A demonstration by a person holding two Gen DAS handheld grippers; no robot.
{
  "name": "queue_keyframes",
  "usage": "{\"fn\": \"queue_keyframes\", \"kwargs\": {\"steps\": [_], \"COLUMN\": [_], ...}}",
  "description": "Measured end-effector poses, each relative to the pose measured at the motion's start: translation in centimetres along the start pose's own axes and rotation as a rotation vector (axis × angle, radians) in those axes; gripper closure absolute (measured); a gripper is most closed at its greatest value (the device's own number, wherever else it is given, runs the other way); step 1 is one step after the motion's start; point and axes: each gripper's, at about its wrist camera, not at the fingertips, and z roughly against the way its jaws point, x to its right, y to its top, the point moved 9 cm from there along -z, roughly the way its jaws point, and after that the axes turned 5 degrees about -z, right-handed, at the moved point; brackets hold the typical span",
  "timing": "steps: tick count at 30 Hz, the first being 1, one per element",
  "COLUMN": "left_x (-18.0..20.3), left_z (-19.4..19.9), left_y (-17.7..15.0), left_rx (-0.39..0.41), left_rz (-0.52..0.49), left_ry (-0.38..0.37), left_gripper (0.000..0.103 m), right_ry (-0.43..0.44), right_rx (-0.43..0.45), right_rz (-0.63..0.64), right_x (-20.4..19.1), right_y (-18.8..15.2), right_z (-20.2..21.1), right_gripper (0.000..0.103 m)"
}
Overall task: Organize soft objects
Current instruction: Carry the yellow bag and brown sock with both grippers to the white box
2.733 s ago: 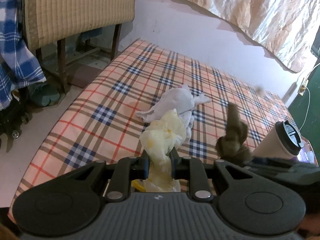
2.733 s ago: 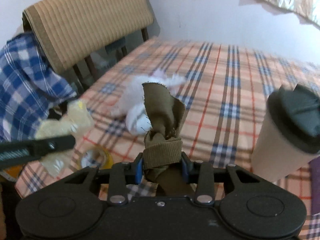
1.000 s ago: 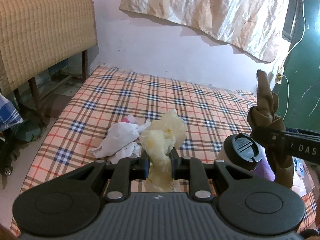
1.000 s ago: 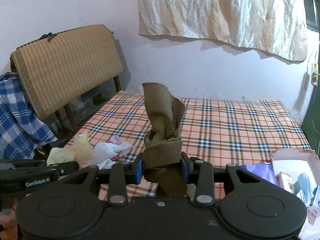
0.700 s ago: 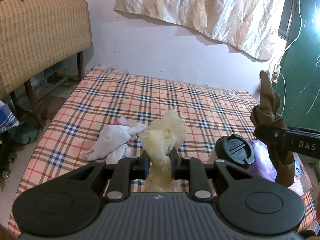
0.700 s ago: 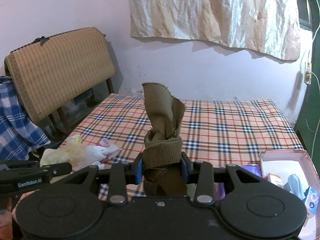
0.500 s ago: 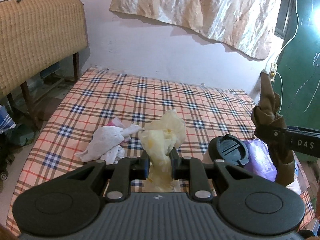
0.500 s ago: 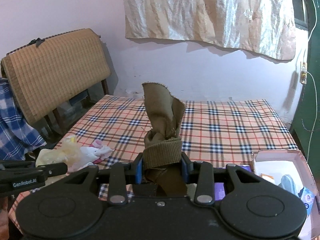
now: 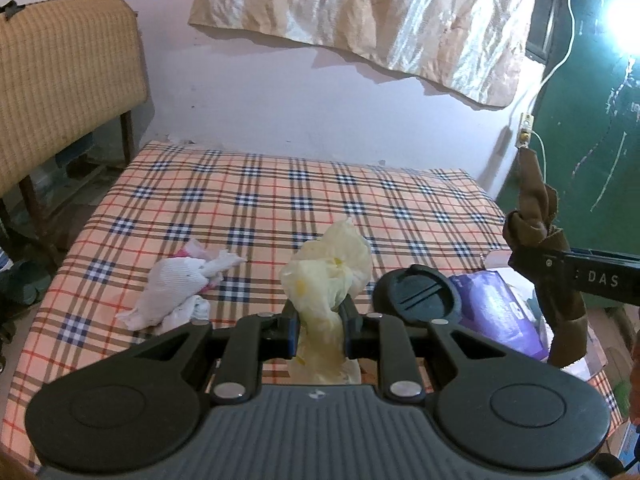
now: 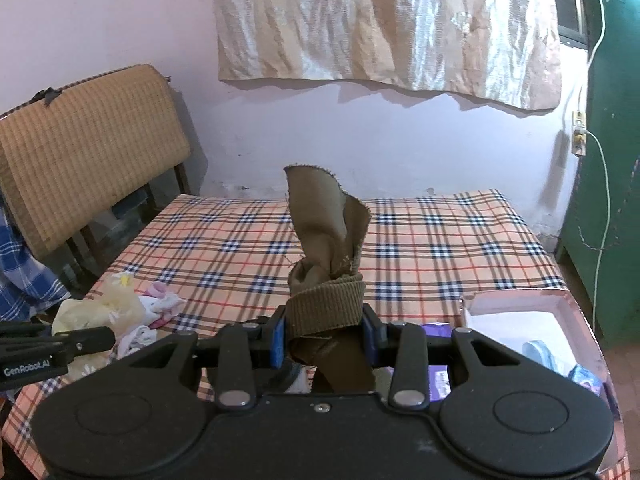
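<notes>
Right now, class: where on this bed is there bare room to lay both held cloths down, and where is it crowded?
Free: the plaid bedcover from the wall down to the white cloth heap, and its far right part. Crowded: the near right corner, with the black-lidded cup, purple packet and open box.

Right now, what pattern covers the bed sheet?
Orange plaid sheet with navy squares; clearest from right wrist.

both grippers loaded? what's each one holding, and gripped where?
Yes. The left gripper pinches the pale yellow cloth at its bunched middle. The right gripper clamps the olive-brown sock across its ribbed cuff band.
</notes>
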Motion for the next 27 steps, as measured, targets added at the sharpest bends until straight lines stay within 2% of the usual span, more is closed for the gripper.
{"fn": "queue_keyframes", "kwargs": {"steps": [27], "left_x": [7.7], "left_z": [-1.5], "left_y": [1.0], "left_rx": [0.005], "left_rz": [-0.098], "left_ry": [-0.113], "left_gripper": [0.081], "right_ry": [-0.09], "right_rx": [0.021], "right_rz": [-0.066], "right_x": [7.6], "right_y": [0.2], "right_z": [1.7], "right_gripper": [0.059]}}
